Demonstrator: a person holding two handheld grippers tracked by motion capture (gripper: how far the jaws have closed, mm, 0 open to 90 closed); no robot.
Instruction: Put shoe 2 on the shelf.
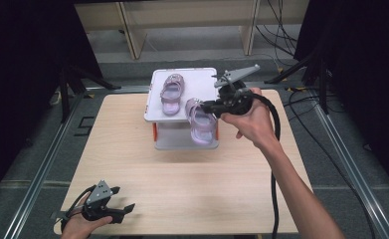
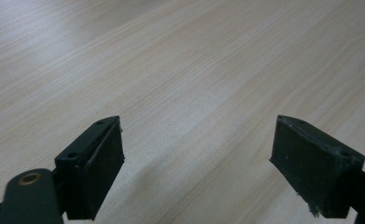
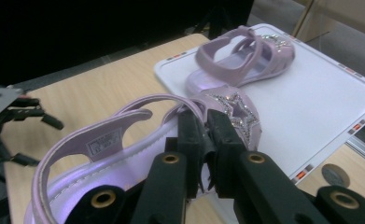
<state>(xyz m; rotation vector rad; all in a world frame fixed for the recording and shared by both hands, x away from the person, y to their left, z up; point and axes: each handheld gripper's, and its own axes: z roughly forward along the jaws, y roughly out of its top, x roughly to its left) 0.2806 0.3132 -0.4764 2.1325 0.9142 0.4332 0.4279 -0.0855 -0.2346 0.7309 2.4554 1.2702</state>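
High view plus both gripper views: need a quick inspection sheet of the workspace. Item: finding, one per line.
Surface: light wood table, bare around the rack.
Job's things: white two-level rack at the table's far side; one purple sandal lies on its top shelf; second purple sandal is held at the shelf's front right edge, heel hanging past it.
Clutter: nothing seen.
Grippers: right gripper shut on the second sandal's strap beside its star ornament; left gripper open, nothing between the jaws, low over the table's near left corner.
Cables: black cable trails from the right gripper along the forearm; more cables on the floor behind.
Surroundings: metal floor rails, wooden frame legs behind, dark curtains on both sides.
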